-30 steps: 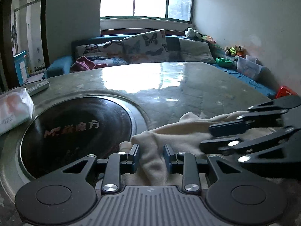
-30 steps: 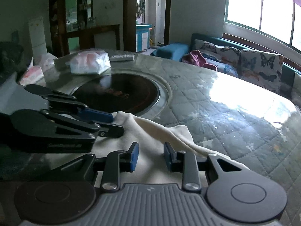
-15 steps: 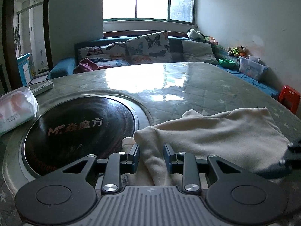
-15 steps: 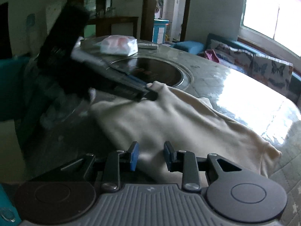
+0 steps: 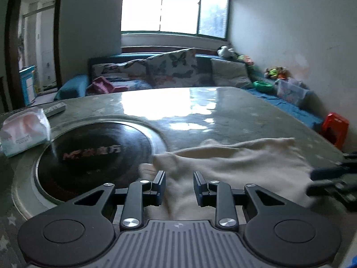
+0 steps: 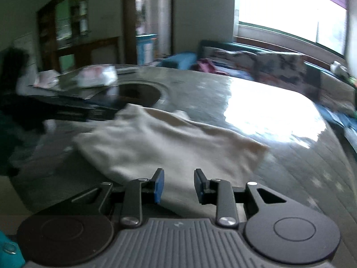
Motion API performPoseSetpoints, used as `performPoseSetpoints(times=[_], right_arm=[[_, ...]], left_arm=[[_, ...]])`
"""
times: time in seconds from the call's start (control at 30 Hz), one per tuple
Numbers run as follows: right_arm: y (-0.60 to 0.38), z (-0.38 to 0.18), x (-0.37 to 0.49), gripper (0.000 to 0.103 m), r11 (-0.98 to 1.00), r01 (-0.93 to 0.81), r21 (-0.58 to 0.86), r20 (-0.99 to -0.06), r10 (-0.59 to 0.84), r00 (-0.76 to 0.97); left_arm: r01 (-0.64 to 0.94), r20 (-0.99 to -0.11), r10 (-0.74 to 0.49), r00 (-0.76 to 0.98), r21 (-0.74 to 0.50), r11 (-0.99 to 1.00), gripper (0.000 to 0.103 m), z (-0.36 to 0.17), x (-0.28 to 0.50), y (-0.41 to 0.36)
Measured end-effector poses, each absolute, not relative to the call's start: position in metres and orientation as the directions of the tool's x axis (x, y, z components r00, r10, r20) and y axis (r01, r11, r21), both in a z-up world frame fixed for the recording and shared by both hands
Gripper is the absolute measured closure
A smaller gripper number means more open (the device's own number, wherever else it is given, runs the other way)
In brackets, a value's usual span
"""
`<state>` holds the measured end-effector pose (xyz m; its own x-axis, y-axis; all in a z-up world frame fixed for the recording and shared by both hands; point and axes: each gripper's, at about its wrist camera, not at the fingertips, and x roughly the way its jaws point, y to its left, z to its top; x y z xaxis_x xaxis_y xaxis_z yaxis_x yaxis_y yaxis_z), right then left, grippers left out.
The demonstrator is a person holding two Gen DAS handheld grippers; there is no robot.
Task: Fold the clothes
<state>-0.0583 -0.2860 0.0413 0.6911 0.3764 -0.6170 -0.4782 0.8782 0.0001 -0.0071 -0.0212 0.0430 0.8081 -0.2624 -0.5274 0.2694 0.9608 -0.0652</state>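
Note:
A cream garment (image 5: 234,165) lies spread on the green table, also in the right wrist view (image 6: 160,140). My left gripper (image 5: 179,186) is open with its fingers over the garment's left end, next to the black round hob. My right gripper (image 6: 178,185) is open and empty over the garment's near edge; it shows blurred at the right edge of the left wrist view (image 5: 332,183). The left gripper shows dark and blurred at the garment's left end in the right wrist view (image 6: 67,111).
A black round hob (image 5: 93,151) is set into the table (image 5: 223,111). A white tissue pack (image 5: 24,129) and a remote (image 5: 54,109) lie at the far left. A sofa with cushions (image 5: 169,69) stands behind the table. A red stool (image 5: 334,129) stands at the right.
My right gripper has drawn back from beside the left gripper to the garment's right end. The garment now lies spread out wider. The left gripper has stayed nearly in place.

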Motion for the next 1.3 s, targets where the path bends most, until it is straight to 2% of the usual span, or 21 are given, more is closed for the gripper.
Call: performPoseSetpoints(times=[0.17,0.47,0.8,0.93,1.13,1.23,1.3], right_arm=[[-0.311,0.025,-0.051,0.075,0.913,-0.403,0.058,-0.654,0.340,0.675],[-0.308,0.045,-0.020,0.074,0.905,-0.425,0.034,-0.611,0.355,0.707],[-0.318,0.016,0.045,0.076,0.943,-0.329,0.044,-0.652,0.277,0.706],[-0.321,0.021,0.038,0.075,0.947,-0.316,0.057,-0.626,0.280,0.728],[-0.315,0.038,0.014,0.073,0.931,-0.360,0.063,-0.604,0.322,0.729],[-0.307,0.041,0.001,0.069,0.919,-0.389,0.061,-0.600,0.345,0.722],[-0.300,0.041,-0.008,0.066,0.912,-0.407,0.054,-0.600,0.356,0.717]], left_arm=[[0.299,-0.541,-0.286,0.791,-0.065,0.952,0.073,0.036,-0.020,-0.031],[0.285,-0.569,-0.274,0.775,-0.072,0.956,0.073,0.027,-0.018,-0.027],[0.262,-0.584,-0.257,0.770,-0.078,0.962,0.072,0.021,-0.017,-0.021],[0.258,-0.586,-0.255,0.769,-0.081,0.963,0.072,0.022,-0.017,-0.021],[0.238,-0.592,-0.244,0.768,-0.089,0.967,0.070,0.026,-0.018,-0.022],[0.224,-0.599,-0.231,0.767,-0.087,0.971,0.060,0.027,-0.018,-0.021],[0.217,-0.600,-0.225,0.768,-0.086,0.972,0.059,0.029,-0.019,-0.021]])
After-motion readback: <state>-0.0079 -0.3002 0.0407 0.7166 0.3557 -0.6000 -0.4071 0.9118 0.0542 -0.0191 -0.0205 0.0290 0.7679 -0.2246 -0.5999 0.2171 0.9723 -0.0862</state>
